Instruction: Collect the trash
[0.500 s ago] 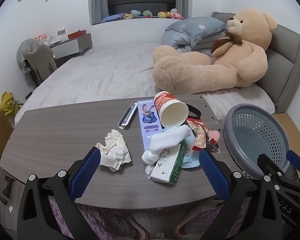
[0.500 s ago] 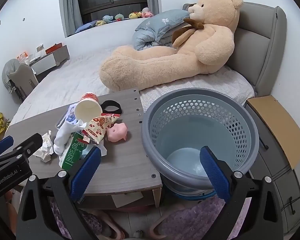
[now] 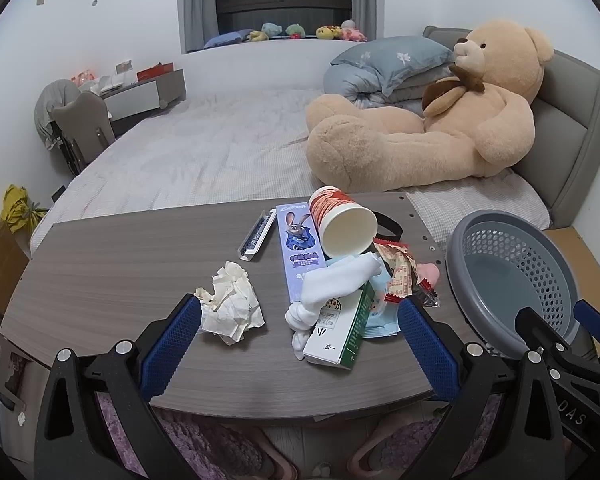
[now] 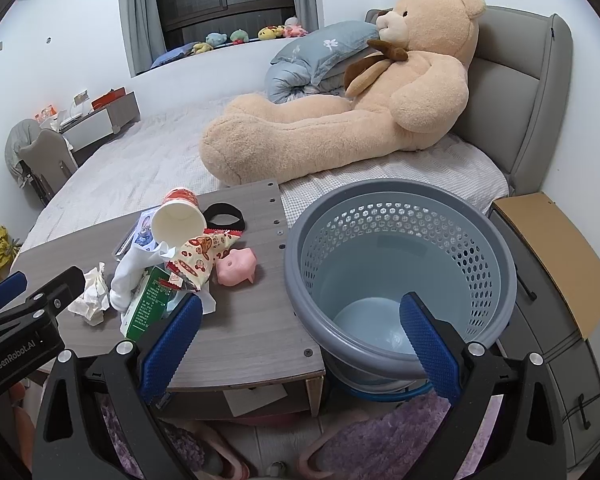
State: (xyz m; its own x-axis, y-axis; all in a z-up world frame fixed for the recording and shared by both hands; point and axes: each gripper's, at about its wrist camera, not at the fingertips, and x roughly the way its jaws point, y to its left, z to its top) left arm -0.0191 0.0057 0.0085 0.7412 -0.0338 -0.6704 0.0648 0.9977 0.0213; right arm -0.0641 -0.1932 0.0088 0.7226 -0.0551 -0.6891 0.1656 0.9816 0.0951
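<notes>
A heap of trash lies on the grey wooden table [image 3: 119, 256]: a crumpled paper ball [image 3: 229, 302], a tipped paper cup [image 3: 342, 226], a purple box with a rabbit picture [image 3: 300, 244], a green-and-white carton [image 3: 338, 330], white cloth [image 3: 332, 284] and snack wrappers [image 3: 400, 276]. My left gripper [image 3: 300, 334] hovers open above the table's near edge, the carton and paper ball between its spread fingers, untouched. My right gripper [image 4: 300, 330] stands open and empty in front of the grey perforated basket [image 4: 396, 216], right of the table. A pink toy [image 4: 235, 266] lies near the wrappers.
A black band [image 4: 223, 216] and a thin flat case [image 3: 255, 236] also lie on the table. Behind it is a bed with a big teddy bear [image 3: 440, 128]. A cardboard-topped cabinet [image 4: 552, 256] stands right of the basket. A purple rug and slippers lie below.
</notes>
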